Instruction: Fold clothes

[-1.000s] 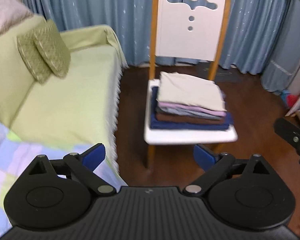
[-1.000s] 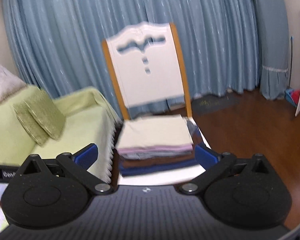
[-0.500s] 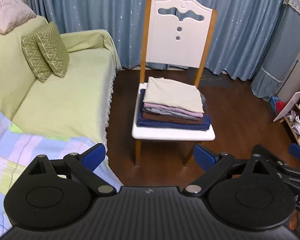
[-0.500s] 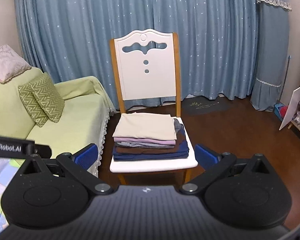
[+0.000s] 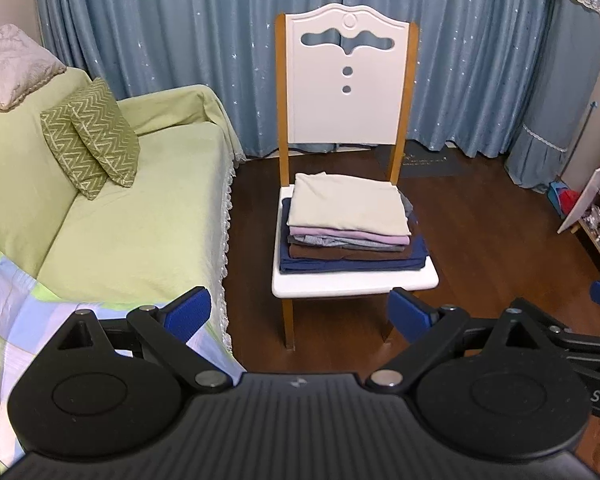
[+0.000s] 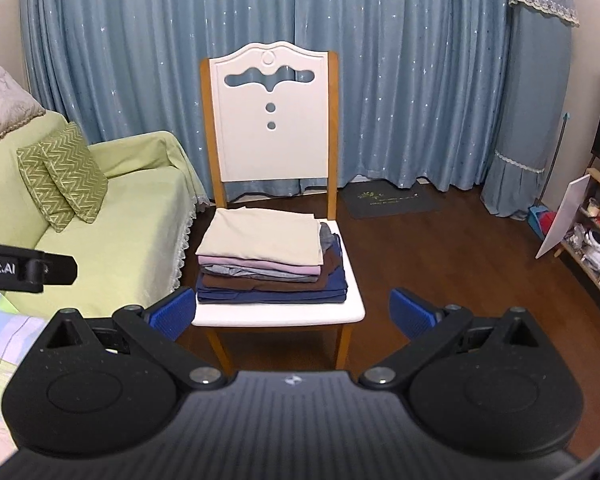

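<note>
At nine o'clock from my right fingers, my other tool [image 6: 28, 271] shows white letters "obot.AI". My left view shows only an "S" [image 5: 596, 396] at four o'clock.

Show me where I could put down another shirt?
The sofa seat is bare between the cushions and the quilt. The chair is crowded: the stack covers nearly all of it, leaving only its front edge.

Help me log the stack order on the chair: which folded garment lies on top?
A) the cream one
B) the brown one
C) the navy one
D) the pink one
A: the cream garment tops the stack on the chair, with pink, grey, brown and navy layers beneath it.
</note>
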A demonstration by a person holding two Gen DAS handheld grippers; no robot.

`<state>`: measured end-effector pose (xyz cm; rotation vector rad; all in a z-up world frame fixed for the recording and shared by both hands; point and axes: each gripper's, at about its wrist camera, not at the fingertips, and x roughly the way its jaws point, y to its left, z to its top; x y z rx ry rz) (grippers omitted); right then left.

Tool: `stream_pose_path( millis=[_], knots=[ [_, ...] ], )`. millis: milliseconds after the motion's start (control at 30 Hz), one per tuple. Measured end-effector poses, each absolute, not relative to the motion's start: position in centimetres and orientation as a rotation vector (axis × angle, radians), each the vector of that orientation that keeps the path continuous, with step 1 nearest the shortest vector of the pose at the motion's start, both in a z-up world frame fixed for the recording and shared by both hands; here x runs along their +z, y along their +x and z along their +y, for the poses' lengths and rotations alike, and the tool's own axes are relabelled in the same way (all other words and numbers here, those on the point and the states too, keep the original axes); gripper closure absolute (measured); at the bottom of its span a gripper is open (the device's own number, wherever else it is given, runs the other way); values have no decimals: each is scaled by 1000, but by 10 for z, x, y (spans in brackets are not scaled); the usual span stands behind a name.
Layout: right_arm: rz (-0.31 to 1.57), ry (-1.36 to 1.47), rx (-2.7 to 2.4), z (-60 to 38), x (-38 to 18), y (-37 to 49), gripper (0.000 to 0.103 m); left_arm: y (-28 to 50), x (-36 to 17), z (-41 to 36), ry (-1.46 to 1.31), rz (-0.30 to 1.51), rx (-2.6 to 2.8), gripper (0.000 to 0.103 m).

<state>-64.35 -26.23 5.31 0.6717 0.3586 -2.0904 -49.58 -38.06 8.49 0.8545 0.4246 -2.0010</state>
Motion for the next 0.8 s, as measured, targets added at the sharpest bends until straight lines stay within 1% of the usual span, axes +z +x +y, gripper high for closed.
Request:
stream_pose_path(
  millis=[200, 433, 800],
  knots=[
    [326, 654, -2082, -269, 63, -653, 1, -503, 94, -379, 805, 386, -2016, 7],
    [289, 659, -2067, -273, 66, -661, 1, -499, 104, -379, 773, 398, -2043, 7],
    [286, 697, -2050, -274, 75, -657, 1, -497, 115, -375, 854, 345, -2016, 7]
  ],
)
